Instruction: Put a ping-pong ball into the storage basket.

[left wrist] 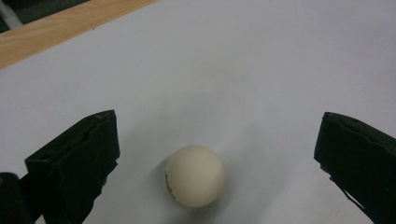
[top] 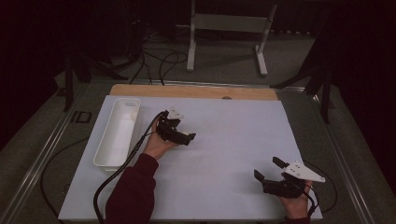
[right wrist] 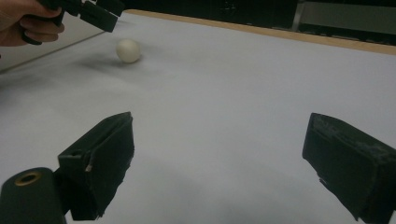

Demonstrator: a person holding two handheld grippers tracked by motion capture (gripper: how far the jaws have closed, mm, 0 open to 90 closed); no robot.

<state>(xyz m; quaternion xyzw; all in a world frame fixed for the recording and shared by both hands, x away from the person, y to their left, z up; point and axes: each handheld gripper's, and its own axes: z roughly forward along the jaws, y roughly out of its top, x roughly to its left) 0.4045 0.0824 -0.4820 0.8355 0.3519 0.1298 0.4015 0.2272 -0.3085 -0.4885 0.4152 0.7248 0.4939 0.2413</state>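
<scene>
A cream-white ball (left wrist: 195, 176) lies on the white table surface between the wide-apart jaws of my left gripper (left wrist: 218, 123), touching neither jaw. In the high view the left gripper (top: 183, 130) hovers left of centre, held by a hand in a maroon sleeve and pointing right. From the right gripper view the ball (right wrist: 128, 50) rests far off, just below the left gripper (right wrist: 100, 14). My right gripper (top: 269, 169) stands open near the front right corner, with nothing between its jaws (right wrist: 220, 122).
A long white tray (top: 117, 131) lies along the left side of the table. A wooden strip (top: 196, 91) runs along the far edge. Cables trail off the front left, and a metal stand (top: 226, 28) is beyond the table.
</scene>
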